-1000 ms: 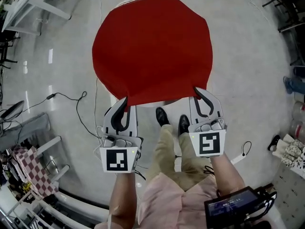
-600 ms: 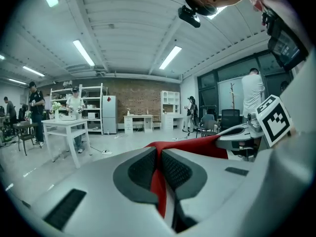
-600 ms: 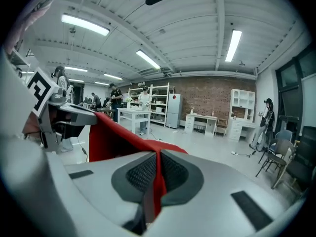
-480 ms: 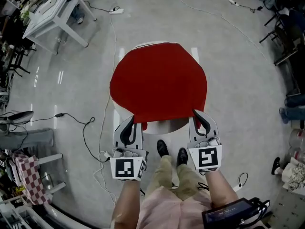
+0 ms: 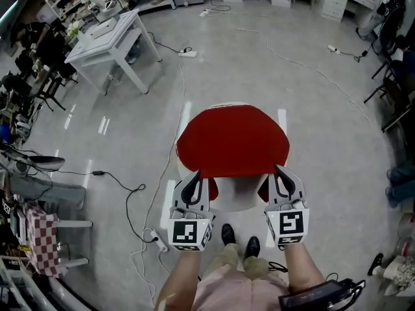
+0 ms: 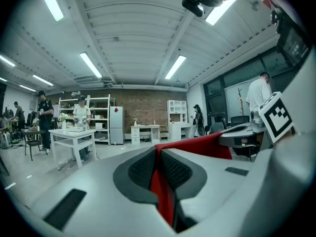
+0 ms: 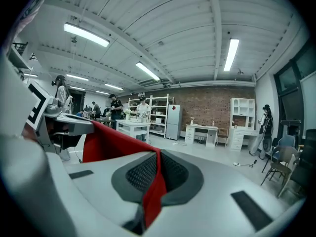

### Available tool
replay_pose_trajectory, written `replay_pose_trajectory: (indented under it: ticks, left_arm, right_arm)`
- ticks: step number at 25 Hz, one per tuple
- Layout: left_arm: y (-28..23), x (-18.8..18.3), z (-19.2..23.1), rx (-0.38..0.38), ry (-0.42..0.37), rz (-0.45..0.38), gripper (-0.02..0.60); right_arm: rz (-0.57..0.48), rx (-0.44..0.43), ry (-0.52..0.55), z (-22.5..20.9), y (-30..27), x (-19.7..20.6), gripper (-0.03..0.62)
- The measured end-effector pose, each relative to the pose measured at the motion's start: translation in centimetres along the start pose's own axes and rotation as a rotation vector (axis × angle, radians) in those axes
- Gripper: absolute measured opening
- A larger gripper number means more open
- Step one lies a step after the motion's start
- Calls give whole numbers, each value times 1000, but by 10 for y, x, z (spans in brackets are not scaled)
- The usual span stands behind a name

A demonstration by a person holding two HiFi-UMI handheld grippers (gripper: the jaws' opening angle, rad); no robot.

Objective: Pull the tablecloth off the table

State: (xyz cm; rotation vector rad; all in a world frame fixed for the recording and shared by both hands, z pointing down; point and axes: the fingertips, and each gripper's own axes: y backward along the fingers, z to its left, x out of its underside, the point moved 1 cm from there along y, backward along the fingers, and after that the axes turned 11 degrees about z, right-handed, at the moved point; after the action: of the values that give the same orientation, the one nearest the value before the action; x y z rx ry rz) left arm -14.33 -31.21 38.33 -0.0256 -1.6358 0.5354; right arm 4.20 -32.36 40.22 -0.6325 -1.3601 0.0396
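1. A red tablecloth [image 5: 232, 141] is draping over the far part of a round white worktop [image 5: 238, 198], with its near edge lifted.
2. The left tool [image 5: 196, 175] is clamping the cloth's near-left corner.
3. The right tool [image 5: 279, 171] is clamping the near-right corner.

Both forearms out ahead of me, side by side; my left gripper [image 5: 196, 173] and right gripper [image 5: 279, 169] abreast, marker cubes facing up, pointing nearly level, each pair of jaws pinched tight on the near edge of the tablecloth [image 5: 233, 141].
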Motion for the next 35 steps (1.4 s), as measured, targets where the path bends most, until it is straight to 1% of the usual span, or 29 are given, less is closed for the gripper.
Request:
replay_pose_trajectory:
  ticks: [6,14,21,29,35]
  left_arm:
    - [5,-30,2,-23,-15,-55,38]
    - [20,-42,-7,-44,-29,-85,38]
    - [36,-32,-11,-53,-34,-71,38]
    - [55,-32,-24,-57,-41,-80,38]
    - [71,-30,-25,-64,-44,-95,38]
  right_arm:
    - [-72,5,4,-7,7,-36,26]
    - [-105,1,11,-11,26,-45,26]
    - [-105,-6,12,-1,38,-35,25]
    - [-113,-6,3,2,59,-28,25]
    - [-121,-10,6,12,73,-24,25]
